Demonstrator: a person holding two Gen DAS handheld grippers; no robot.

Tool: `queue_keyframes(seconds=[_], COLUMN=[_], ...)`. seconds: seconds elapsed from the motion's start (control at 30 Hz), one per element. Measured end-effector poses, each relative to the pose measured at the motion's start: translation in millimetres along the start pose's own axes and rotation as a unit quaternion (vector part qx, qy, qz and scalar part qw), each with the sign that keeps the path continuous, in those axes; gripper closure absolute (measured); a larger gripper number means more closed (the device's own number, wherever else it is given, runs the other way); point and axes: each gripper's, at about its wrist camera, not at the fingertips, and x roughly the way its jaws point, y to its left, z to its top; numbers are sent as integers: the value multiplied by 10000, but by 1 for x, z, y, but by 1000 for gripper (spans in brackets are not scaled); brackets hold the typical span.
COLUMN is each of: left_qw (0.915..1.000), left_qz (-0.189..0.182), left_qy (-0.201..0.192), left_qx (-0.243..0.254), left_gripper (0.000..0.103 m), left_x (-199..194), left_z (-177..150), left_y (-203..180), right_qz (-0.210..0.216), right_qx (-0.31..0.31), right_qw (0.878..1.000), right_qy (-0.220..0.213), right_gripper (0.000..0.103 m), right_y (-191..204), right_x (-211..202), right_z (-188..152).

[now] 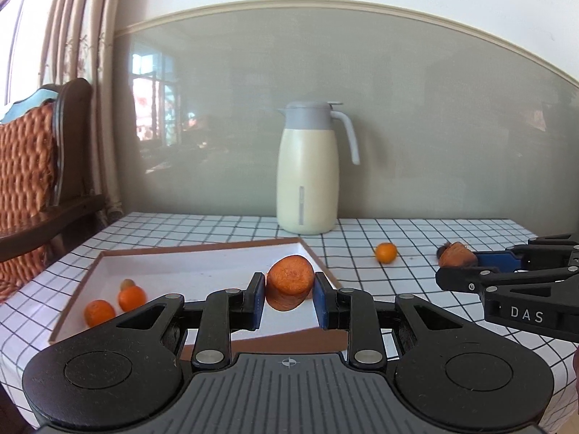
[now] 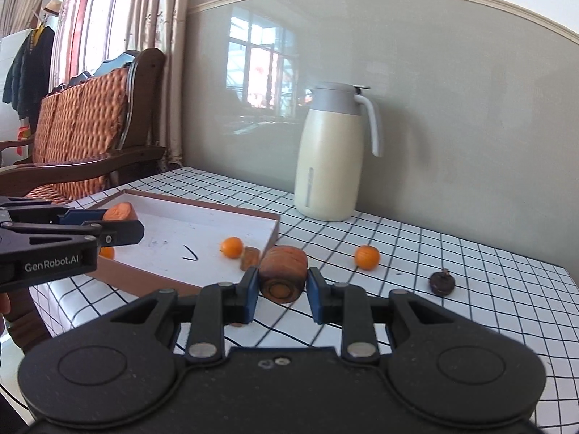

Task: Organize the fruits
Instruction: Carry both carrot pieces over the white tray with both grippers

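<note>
My left gripper (image 1: 289, 285) is shut on a thick orange carrot chunk (image 1: 290, 275), held above the white tray (image 1: 202, 247). Inside the tray lie two small oranges (image 1: 98, 313) (image 1: 132, 296) and a short carrot piece (image 2: 250, 257). My right gripper (image 2: 283, 280) is shut on a darker carrot chunk (image 2: 283, 267), in the air over the table just off the tray's (image 2: 202, 206) near right corner. Each gripper shows in the other's view: the right gripper (image 1: 457, 260) at the right edge, the left gripper (image 2: 121, 218) at the left over the tray. One small orange (image 2: 367, 257) (image 1: 385, 252) rests on the tablecloth.
A cream thermos jug (image 1: 307, 181) (image 2: 331, 166) stands at the back against the grey wall. A small dark round fruit (image 2: 441, 282) lies on the checked cloth to the right. A wooden chair with a woven cushion (image 2: 83, 126) stands beyond the table's left end.
</note>
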Motion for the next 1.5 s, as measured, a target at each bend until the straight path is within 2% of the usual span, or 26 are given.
queue_keyframes(seconds=[0.3,0.73,1.13,1.5], left_qw=[9997,9965,9920,9889], left_qz=[244,771,1077,1277], left_qy=[-81,-56,-195,-255], left_qx=[-40,-331,-636,-714], left_gripper=[75,75,75,75], left_x=[-9,-19,-6,35], left_z=[-2,-13,-3,14], left_y=[21,79,115,138], right_qz=[378,792,716,590], right_qx=[-128,-328,-458,-336], right_qw=[9990,9959,9948,9959], right_qy=[-210,-292,-560,-597], right_gripper=[83,83,83,83], right_y=[26,75,93,84], right_x=[5,28,49,87], right_z=[8,23,46,61])
